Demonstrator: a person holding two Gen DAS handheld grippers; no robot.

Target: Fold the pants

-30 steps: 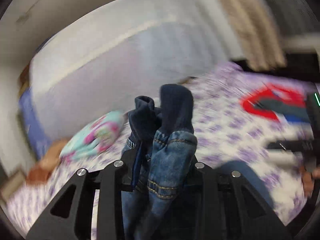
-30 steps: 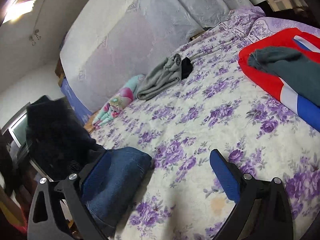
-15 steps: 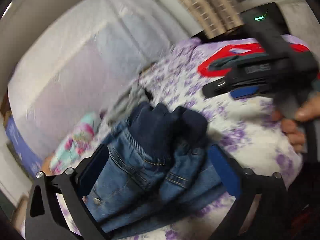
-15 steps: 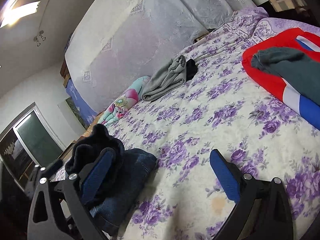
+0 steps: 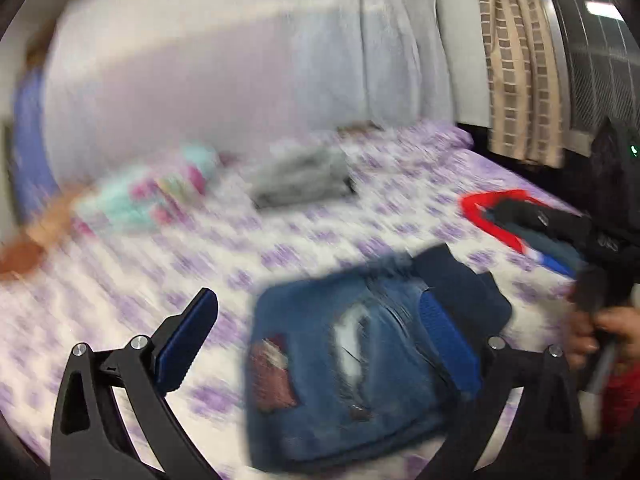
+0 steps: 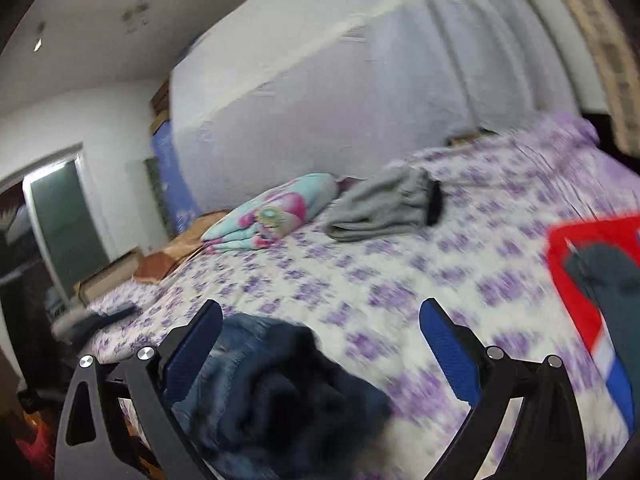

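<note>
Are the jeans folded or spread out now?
Folded: the jeans lie as a compact rectangular bundle on the bed, no legs extended.

pants (image 5: 352, 376) on bed (image 5: 120, 300) in front, sweatshirt (image 5: 300, 184) behind, pillow (image 5: 160, 196) left

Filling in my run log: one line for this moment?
left gripper: open | right gripper: open | jeans: folded on bed, unheld

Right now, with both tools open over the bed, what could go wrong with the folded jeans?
1. The jeans lie near the bedspread's front edge and might slide off.
2. The dark lining bunches loosely, so the fold may spring open.
3. The open left tool and right tool are close above and could snag the denim.
</note>
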